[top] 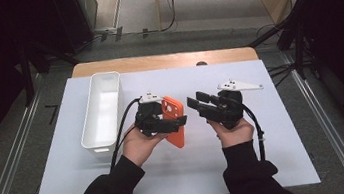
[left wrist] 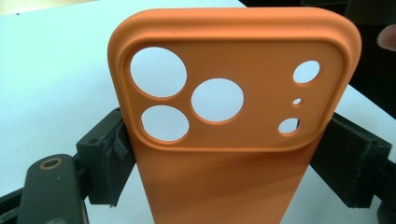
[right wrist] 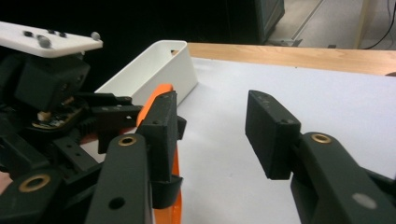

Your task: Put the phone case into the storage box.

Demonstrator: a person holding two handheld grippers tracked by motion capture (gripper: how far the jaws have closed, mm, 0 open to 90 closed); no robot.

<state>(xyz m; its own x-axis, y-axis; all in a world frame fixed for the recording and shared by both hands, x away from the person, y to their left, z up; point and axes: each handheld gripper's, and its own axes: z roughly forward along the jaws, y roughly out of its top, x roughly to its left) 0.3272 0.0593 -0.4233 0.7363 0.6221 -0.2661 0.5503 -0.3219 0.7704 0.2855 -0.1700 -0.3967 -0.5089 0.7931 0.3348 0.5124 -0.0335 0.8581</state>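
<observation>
The left gripper (left wrist: 219, 154) clamps an orange phone case (left wrist: 233, 107) by its two long edges, its black pads (left wrist: 109, 154) pressed against both sides, as seen in the left gripper view. That view alone shows the case's raised camera panel with three large round holes and three small ones, facing the lens.

The right gripper (right wrist: 212, 135) stands with its jaws parted and nothing between them, bare white table mat (right wrist: 299, 88) showing through the gap in the right gripper view. From there the phone case (right wrist: 156, 100) appears edge-on, a thin orange strip behind the near jaw, with the left gripper (right wrist: 116, 109) just beside it and a white bin (right wrist: 154, 70) beyond.

The high view sets the scene: the phone case (top: 174, 119) is held above the middle of the mat (top: 269, 160), tilted, in the left gripper (top: 179, 121), whose jaws point toward the right gripper (top: 194, 100). The two tools face each other, near but apart. The person's left hand (top: 138, 143) cups its gripper from below; the right hand (top: 235, 131) holds its own likewise, dark sleeves coming in from the bottom edge. The long, narrow bin (top: 103, 108) lies on the mat just left of the left gripper, its inside bare.
</observation>
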